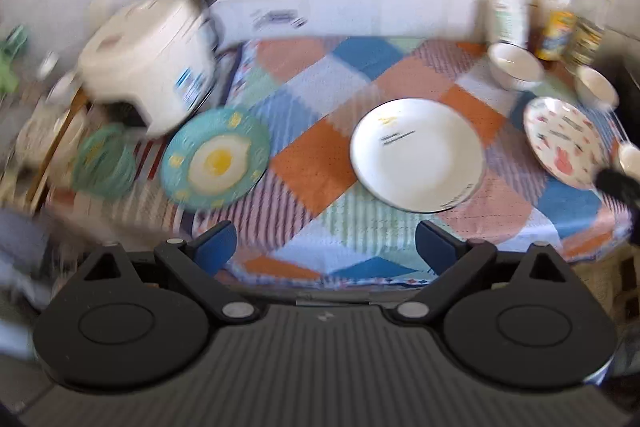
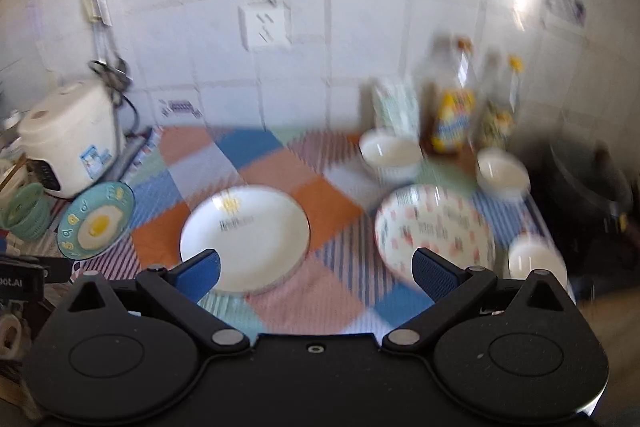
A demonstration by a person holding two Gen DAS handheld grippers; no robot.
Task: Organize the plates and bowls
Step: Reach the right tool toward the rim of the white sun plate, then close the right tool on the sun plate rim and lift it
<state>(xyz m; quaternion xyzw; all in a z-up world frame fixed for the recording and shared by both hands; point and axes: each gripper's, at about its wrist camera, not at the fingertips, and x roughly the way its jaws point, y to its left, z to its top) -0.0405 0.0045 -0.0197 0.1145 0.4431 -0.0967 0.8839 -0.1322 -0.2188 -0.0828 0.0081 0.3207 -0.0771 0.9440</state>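
Approach step judged: nothing is held, left gripper (image 1: 326, 247) and right gripper (image 2: 316, 273) both spread wide. Next, one fingertip likely must be slid under the white plate (image 2: 245, 239) rim.

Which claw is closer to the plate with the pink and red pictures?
Right. The right claw hangs open just in front of the patterned plate; the left claw is open farther off, with that plate far to its right.

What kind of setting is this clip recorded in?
Most likely a home kitchen counter: a rice cooker stands against a tiled wall with a socket, and condiment bottles sit behind the plates and bowls.
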